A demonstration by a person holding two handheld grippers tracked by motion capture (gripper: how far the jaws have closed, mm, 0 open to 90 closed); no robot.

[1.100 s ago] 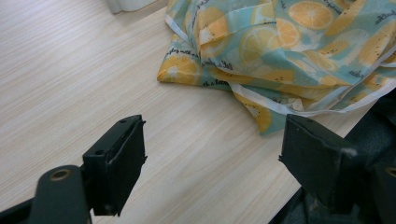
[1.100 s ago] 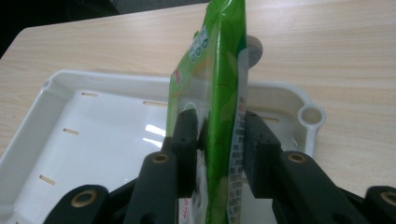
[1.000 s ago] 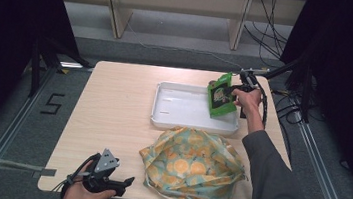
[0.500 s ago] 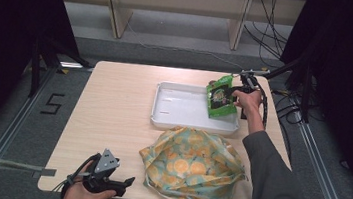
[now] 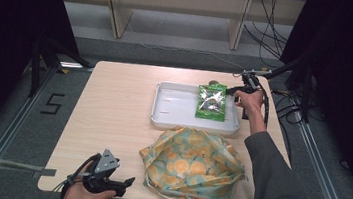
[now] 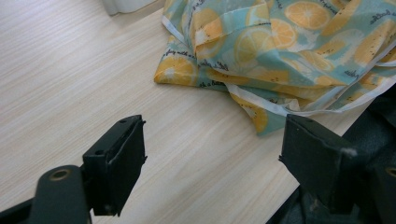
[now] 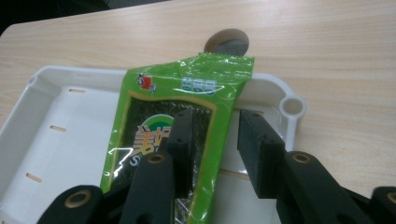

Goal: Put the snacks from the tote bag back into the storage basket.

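The pale wooden surface [image 5: 112,117] carries a lemon-print cloth bag [image 5: 192,164] at its near edge and a white tray [image 5: 173,109] beyond. A glossy green seaweed snack packet [image 5: 211,101] lies in the tray's right end. The right gripper [image 7: 212,140], part open, straddles the packet's edge. The left gripper [image 6: 212,149] gapes wide, empty.

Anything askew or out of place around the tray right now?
The green seaweed snack packet is not flat in the white plastic tray: its top edge rides over the far rim. The right gripper has its jaws apart beside it.
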